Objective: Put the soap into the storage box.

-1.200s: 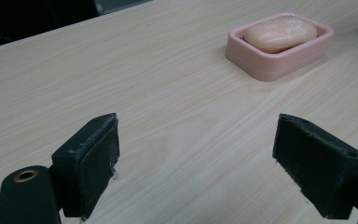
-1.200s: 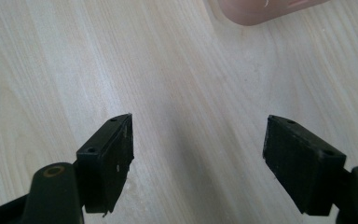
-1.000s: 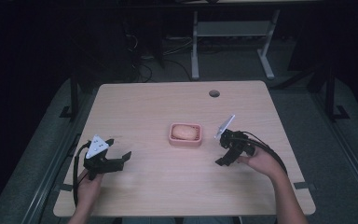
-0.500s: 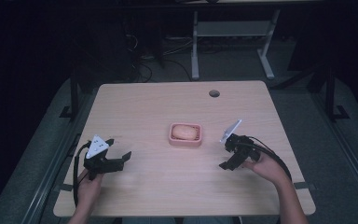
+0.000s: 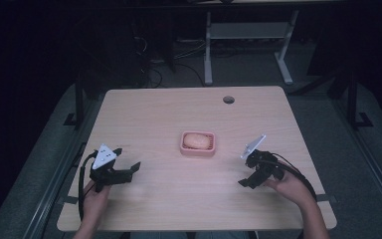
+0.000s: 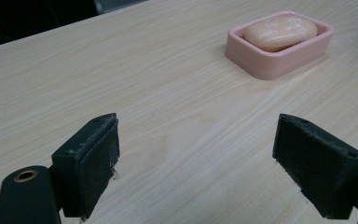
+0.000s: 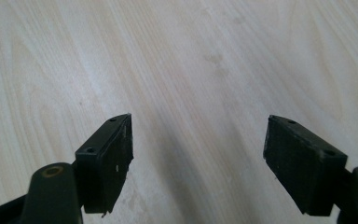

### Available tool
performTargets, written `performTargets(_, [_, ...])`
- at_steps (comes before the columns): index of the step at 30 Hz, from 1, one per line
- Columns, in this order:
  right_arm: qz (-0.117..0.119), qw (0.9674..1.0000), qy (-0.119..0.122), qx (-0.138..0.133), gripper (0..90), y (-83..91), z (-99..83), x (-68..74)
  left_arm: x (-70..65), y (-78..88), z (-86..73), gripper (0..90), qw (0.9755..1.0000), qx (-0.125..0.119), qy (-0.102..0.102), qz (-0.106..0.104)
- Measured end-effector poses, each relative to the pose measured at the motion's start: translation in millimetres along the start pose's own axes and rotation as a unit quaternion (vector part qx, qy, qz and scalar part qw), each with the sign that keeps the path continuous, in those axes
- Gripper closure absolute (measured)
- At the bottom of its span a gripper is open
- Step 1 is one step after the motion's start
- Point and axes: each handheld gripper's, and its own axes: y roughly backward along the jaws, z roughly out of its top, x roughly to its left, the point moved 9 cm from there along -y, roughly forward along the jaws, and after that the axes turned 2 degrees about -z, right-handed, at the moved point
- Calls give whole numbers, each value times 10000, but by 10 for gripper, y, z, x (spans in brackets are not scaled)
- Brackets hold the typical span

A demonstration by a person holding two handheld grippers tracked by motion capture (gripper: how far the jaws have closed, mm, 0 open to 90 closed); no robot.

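The table (image 5: 144,114) carries one pink soap dish (image 5: 197,144) with a bar of soap (image 5: 196,140) lying inside it, and this dish sits ahead of and between the two tools, well apart from both. The left hand-held gripper (image 5: 129,169) rests low on the table with its jaws spread wide and empty; in its own view the dish lies ahead and to the right of its jaws. The right hand-held gripper (image 5: 246,180) also has its jaws spread, holding nothing, and looks down at bare wood. I judge this an approach not yet begun: the next move calls for one tool to reach forward and inward to the dish. Whether the soap sticks to the dish is hard to tell.
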Motion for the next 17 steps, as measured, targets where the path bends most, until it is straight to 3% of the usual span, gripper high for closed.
performTargets(9, [-59, 9999, -94, -51, 233, 13, -141, 68, 6, 2, -7, 143, 10000, 26, -7, 5])
performTargets(15, [-142, 9996, -89, -213, 233, 46, -184, 178, 10, 0, -9, 143, 10000, 48, -10, 7])
performTargets(17, [-198, 9989, -97, -408, 233, 68, -178, 251, 9, -3, -14, 143, 10000, 65, -12, 3])
